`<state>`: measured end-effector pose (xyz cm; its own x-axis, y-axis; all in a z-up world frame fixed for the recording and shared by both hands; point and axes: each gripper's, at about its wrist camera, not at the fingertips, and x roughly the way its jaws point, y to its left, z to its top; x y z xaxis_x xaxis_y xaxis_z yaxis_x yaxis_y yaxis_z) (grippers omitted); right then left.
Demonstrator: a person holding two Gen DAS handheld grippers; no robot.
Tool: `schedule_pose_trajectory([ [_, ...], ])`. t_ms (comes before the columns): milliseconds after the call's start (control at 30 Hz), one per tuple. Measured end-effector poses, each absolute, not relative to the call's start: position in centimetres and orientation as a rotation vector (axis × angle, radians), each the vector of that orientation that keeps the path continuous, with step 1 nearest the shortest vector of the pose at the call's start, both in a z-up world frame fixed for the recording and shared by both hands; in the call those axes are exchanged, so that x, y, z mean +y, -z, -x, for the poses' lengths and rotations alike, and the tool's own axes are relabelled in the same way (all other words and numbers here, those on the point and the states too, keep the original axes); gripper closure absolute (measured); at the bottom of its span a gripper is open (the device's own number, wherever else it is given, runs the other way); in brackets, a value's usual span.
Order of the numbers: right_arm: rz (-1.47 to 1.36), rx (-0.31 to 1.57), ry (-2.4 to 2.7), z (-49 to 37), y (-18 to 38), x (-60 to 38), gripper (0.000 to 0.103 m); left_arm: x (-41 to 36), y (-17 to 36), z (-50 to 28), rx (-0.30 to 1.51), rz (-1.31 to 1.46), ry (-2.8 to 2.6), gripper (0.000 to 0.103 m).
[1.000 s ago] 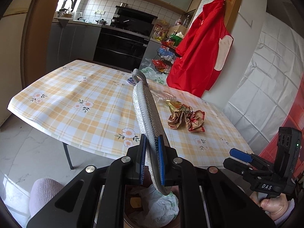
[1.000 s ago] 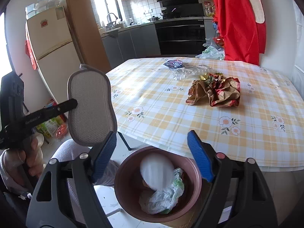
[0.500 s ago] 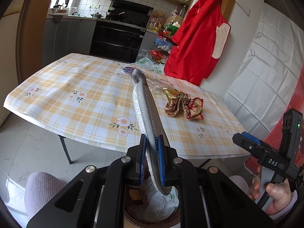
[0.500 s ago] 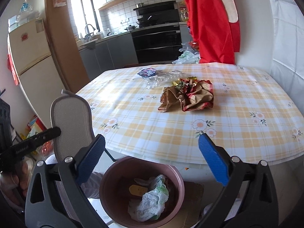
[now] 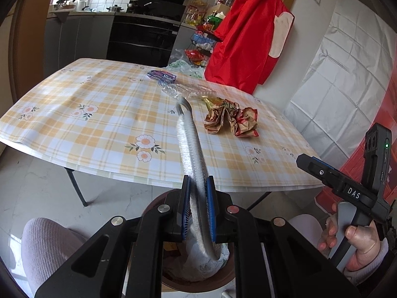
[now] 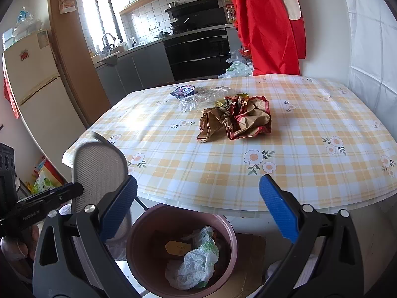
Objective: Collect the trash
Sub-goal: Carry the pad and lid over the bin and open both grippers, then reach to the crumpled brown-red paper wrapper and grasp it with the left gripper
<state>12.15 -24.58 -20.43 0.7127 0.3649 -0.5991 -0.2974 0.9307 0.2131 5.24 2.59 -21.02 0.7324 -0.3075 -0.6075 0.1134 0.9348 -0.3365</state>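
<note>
My left gripper (image 5: 198, 208) is shut on a flat grey insole-shaped pad (image 5: 191, 144), held edge-on over the brown trash bin (image 5: 198, 280). In the right wrist view the pad (image 6: 99, 171) stands at the left, above the bin (image 6: 181, 250), which holds a white plastic bag (image 6: 196, 265). My right gripper (image 6: 198, 206) is open and empty above the bin. A crumpled brown and red paper bag (image 6: 235, 121), a clear plastic wrapper (image 6: 206, 96) and a small purple packet (image 6: 183, 90) lie on the checked table (image 6: 297, 134).
The table's front edge overhangs the bin. A red garment (image 6: 270, 22) hangs at the far wall. Kitchen counters and an oven (image 6: 198, 47) stand behind. A fridge (image 6: 37, 87) is at the left. My knee (image 5: 47, 243) is beside the bin.
Both grippers have drawn back and lowered from the table toward the bin. The pad stays clamped in the left gripper. The right gripper stays open.
</note>
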Motion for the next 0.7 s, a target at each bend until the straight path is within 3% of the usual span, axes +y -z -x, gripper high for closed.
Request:
schedule_pose_trajectory([
  [200,-0.101,0.697,-0.372,-12.4,20.6,-24.4,0.006,2.3,21.8,-5.6,0.749,0.291,0.257,0.087],
  [267,-0.1,0.7,-0.373,-12.5,20.7,-24.4,0.006,2.4,21.8,-5.6,0.748,0.296,0.25,0.076],
  [467,-0.101,0.71,-0.371,-12.7,21.0,-24.3,0.006,2.9,21.9,-5.7,0.747,0.318,0.231,0.06],
  [700,-0.096,0.711,-0.345,-13.0,21.3,-24.7,0.006,3.3,22.2,-6.1,0.753,0.321,0.213,0.049],
])
